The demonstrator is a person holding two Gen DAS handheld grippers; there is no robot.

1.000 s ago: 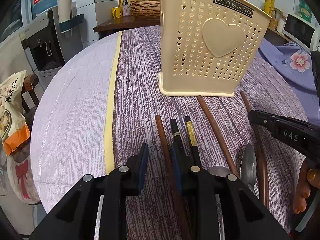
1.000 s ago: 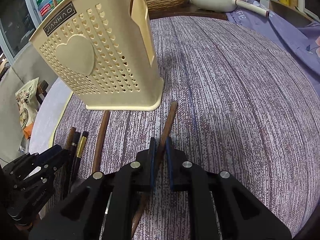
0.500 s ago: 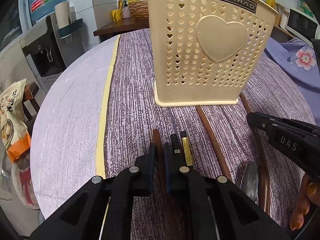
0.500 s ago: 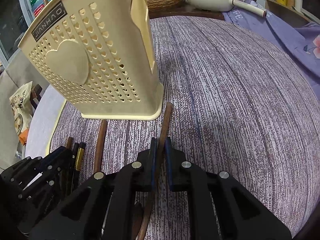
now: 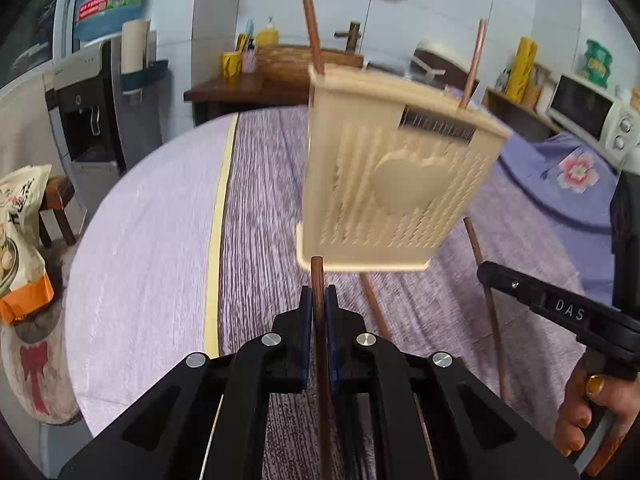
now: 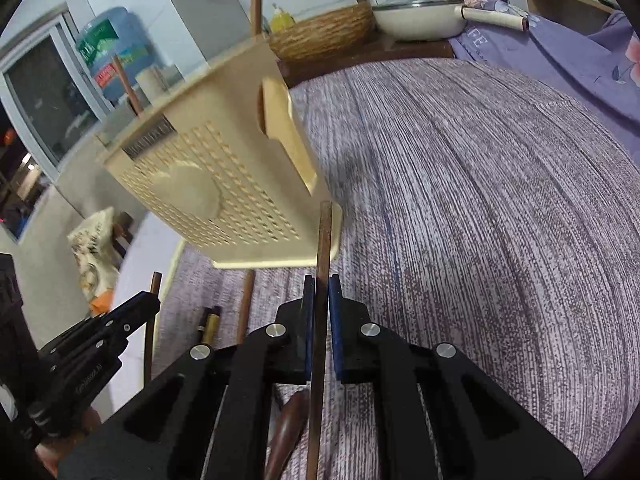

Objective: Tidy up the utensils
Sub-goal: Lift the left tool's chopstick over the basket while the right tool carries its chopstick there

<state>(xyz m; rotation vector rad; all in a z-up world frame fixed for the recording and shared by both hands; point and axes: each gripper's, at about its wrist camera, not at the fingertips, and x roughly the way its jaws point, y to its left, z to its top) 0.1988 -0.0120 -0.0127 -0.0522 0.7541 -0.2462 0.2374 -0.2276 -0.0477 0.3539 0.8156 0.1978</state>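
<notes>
A cream perforated utensil holder [image 5: 400,192] [image 6: 208,184] with a heart on its front stands on the purple tablecloth, with two brown sticks [image 5: 310,20] upright in it. My left gripper [image 5: 319,304] is shut on a brown wooden chopstick [image 5: 317,276], raised off the cloth in front of the holder. My right gripper [image 6: 319,300] is shut on another brown wooden stick [image 6: 324,240], also raised near the holder's corner. More brown utensils [image 5: 374,304] and a black-and-gold chopstick [image 6: 210,324] lie on the cloth. Each gripper shows in the other's view: right [image 5: 560,312], left [image 6: 92,344].
The round table [image 5: 140,260] has a pale yellow stripe [image 5: 216,240] on its left half. Beyond it stand a water dispenser [image 5: 92,100], a wicker basket [image 6: 324,32], a white pan [image 6: 416,20] and a microwave [image 5: 588,116]. A snack bag [image 5: 20,240] sits off the left edge.
My left gripper closed on the brown chopstick and lifted it. My right gripper rose with its stick. Both views now tilt up, showing more of the room.
</notes>
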